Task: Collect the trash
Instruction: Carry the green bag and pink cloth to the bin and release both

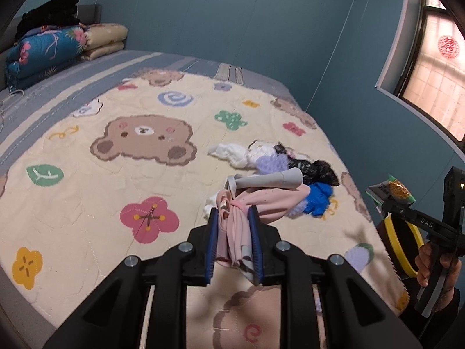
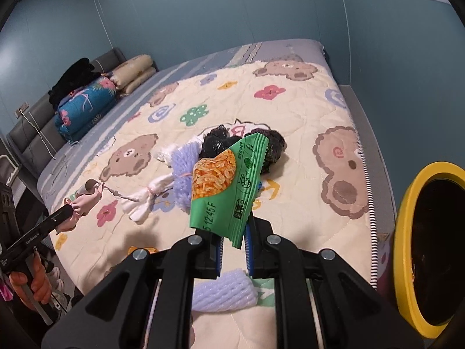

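My left gripper (image 1: 234,218) is shut on a pink cloth (image 1: 235,232) and holds it above the bed; it also shows in the right wrist view (image 2: 78,209). My right gripper (image 2: 234,232) is shut on a green snack wrapper (image 2: 226,186), held above the bed near the bin; the wrapper also shows in the left wrist view (image 1: 391,190). A yellow-rimmed black bin (image 2: 407,232) stands at the bed's right side and also shows in the left wrist view (image 1: 402,250). A pile of socks and clothes (image 1: 279,168) lies on the quilt (image 1: 87,192).
A lilac foam net (image 2: 223,290) lies on the quilt below my right gripper. Folded blankets (image 1: 52,49) and black clothes are stacked at the head of the bed. Blue walls surround the bed; a window (image 1: 436,67) is at the right.
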`<state>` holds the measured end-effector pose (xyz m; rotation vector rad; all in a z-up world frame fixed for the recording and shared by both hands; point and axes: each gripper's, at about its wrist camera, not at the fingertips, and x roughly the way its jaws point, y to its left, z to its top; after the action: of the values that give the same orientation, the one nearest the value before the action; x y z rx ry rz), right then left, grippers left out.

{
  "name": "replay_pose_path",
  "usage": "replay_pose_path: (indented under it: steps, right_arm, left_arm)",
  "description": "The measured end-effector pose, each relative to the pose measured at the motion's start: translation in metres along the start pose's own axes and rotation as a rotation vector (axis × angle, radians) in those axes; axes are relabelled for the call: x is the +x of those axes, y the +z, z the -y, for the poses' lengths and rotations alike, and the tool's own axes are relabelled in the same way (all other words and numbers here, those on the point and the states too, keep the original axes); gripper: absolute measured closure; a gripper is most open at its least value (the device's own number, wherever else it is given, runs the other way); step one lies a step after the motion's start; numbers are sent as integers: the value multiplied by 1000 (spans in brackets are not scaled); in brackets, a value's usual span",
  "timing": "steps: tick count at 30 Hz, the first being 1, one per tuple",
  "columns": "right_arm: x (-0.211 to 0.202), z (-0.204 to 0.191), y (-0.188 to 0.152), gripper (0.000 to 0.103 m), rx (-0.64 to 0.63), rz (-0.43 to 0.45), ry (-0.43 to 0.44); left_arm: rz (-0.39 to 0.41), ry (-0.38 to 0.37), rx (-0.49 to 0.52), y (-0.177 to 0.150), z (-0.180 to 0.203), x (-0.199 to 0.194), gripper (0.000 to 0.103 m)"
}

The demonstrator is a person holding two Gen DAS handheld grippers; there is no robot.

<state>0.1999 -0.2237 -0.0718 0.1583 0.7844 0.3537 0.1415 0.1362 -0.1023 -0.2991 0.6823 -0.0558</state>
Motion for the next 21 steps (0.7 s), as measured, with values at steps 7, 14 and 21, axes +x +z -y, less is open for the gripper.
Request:
replay_pose_path:
  steps: [7, 14, 21]
  right_arm:
    - [-41, 4, 1, 91, -15, 55, -22]
    - [-80, 15, 1, 91, -33, 108, -61]
    - [-110, 33, 4, 91, -20, 150, -89]
  left_arm:
    - [60, -28, 37, 11, 26, -22, 84]
    - [84, -65, 77, 20, 56, -29, 84]
    - [85, -104, 112, 24, 87, -26, 84]
